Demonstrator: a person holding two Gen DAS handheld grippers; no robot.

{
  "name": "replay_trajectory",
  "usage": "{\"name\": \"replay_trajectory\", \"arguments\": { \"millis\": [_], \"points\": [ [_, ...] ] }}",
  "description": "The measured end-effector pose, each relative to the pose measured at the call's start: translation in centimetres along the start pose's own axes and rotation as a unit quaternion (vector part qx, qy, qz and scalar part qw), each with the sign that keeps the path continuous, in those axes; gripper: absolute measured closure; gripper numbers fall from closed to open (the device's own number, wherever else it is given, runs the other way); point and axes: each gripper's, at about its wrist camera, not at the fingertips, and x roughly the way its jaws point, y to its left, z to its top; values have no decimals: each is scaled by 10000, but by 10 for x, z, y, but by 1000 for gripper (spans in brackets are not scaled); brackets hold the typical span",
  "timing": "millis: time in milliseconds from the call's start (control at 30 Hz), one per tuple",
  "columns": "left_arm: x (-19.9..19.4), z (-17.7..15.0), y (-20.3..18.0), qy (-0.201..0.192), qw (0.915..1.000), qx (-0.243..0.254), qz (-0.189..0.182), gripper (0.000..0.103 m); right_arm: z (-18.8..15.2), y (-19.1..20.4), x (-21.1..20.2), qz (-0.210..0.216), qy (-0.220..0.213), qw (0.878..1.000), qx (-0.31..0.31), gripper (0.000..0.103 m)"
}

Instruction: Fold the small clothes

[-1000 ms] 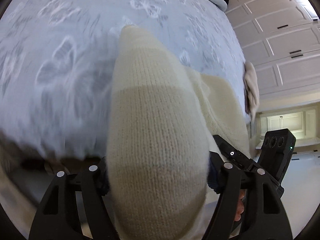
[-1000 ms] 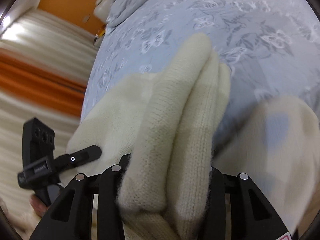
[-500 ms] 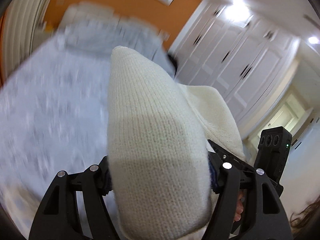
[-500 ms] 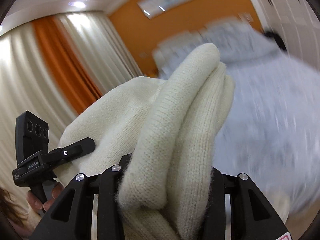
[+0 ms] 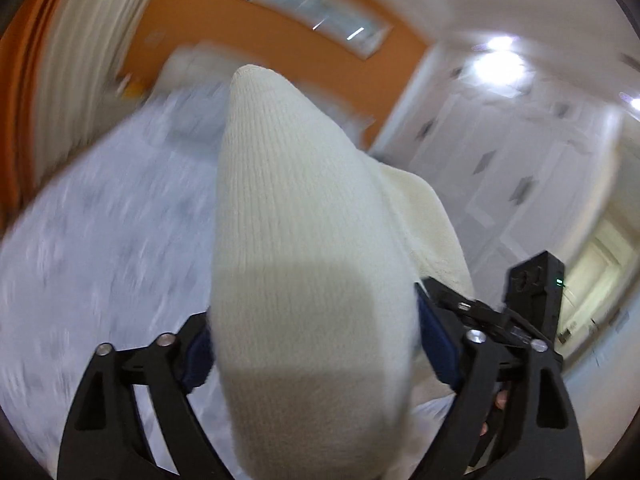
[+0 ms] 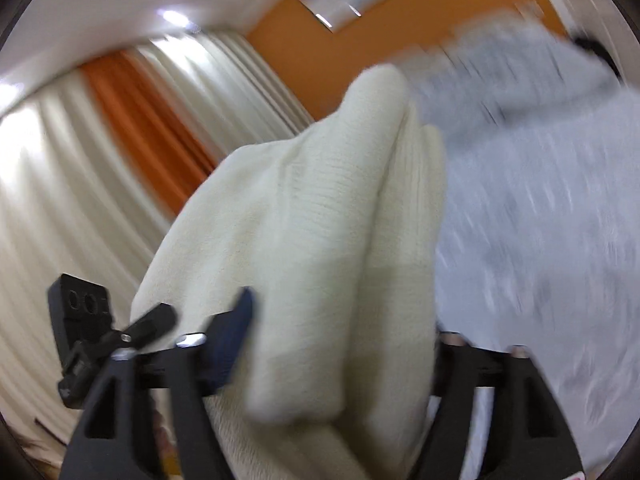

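L wrist: left tongs [image 5: 316, 344] clamped on cream knit garment [image 5: 304, 240], held up above blurred grey-blue bed [image 5: 104, 240]; right tongs' body visible at right. R wrist: right tongs [image 6: 340, 344], gap wider, bunched folds of garment filling jaws; grip looks closed, blur limits certainty.

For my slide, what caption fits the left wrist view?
Left gripper holding a cream knit garment above a pale blue bed.

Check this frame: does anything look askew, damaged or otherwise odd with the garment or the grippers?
Nothing looks damaged. The cream knitted garment is clamped in the left gripper and bunched in folds in the right gripper. Both views are motion-blurred, so the pale blue bedspread shows no detail.
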Motion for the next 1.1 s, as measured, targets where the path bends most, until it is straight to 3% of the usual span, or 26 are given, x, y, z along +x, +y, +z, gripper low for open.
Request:
{"name": "replay_trajectory", "arguments": {
  "millis": [67,100,167,300,400,567,633,667,700,733,767,800,833,900,967,1033,1100],
  "points": [
    [53,-42,51,713,9927,-340,907,20,-43,-44,32,-715,470,9958,330,29],
    [68,-62,69,936,9876,-411,1189,22,-70,-67,38,-982,671,9915,533,32],
    [78,-87,89,1208,9807,-501,1455,25,-94,-85,36,-992,826,9882,830,45],
    [83,-107,103,1322,9790,-726,1368,21,-99,-89,28,-985,807,9868,1002,43],
    [90,-114,105,1310,9795,-911,1230,14,-83,-89,49,-1009,832,9859,1046,24],
    [117,-123,128,1460,9725,-1483,1047,12,-80,-107,104,-1015,1286,9771,1361,23],
    [134,-124,148,1511,9643,-1999,854,12,-79,-116,134,-1089,1479,9715,1501,23],
    [143,-124,158,1540,9595,-2189,880,12,-82,-119,147,-933,1664,9682,1621,25],
    [148,-123,163,1584,9568,-2268,889,18,-83,-117,159,-771,1800,9658,1699,51],
    [155,-121,167,1660,9550,-2278,928,26,-79,-107,157,-900,1701,9695,1519,58],
    [157,-116,167,1689,9555,-2231,937,31,-72,-93,153,-893,1577,9760,1208,63],
    [155,-107,161,1619,9606,-2106,818,44,-64,-79,146,-817,1426,9818,954,67],
    [149,-97,152,1502,9673,-1911,721,51,-53,-61,132,-684,1184,9882,688,70],
    [134,-77,132,1179,9797,-1524,549,52,-38,-40,106,-592,785,9944,395,71],
    [123,-64,120,945,9860,-1344,299,53,-29,-34,85,-559,470,9971,226,70],
    [123,-59,108,899,9906,-1018,168,53,-33,-55,84,-726,522,9953,377,69],
    [142,-72,104,1123,9908,-618,427,52,-51,-98,107,-1133,1047,9857,681,60]
  ]
}}
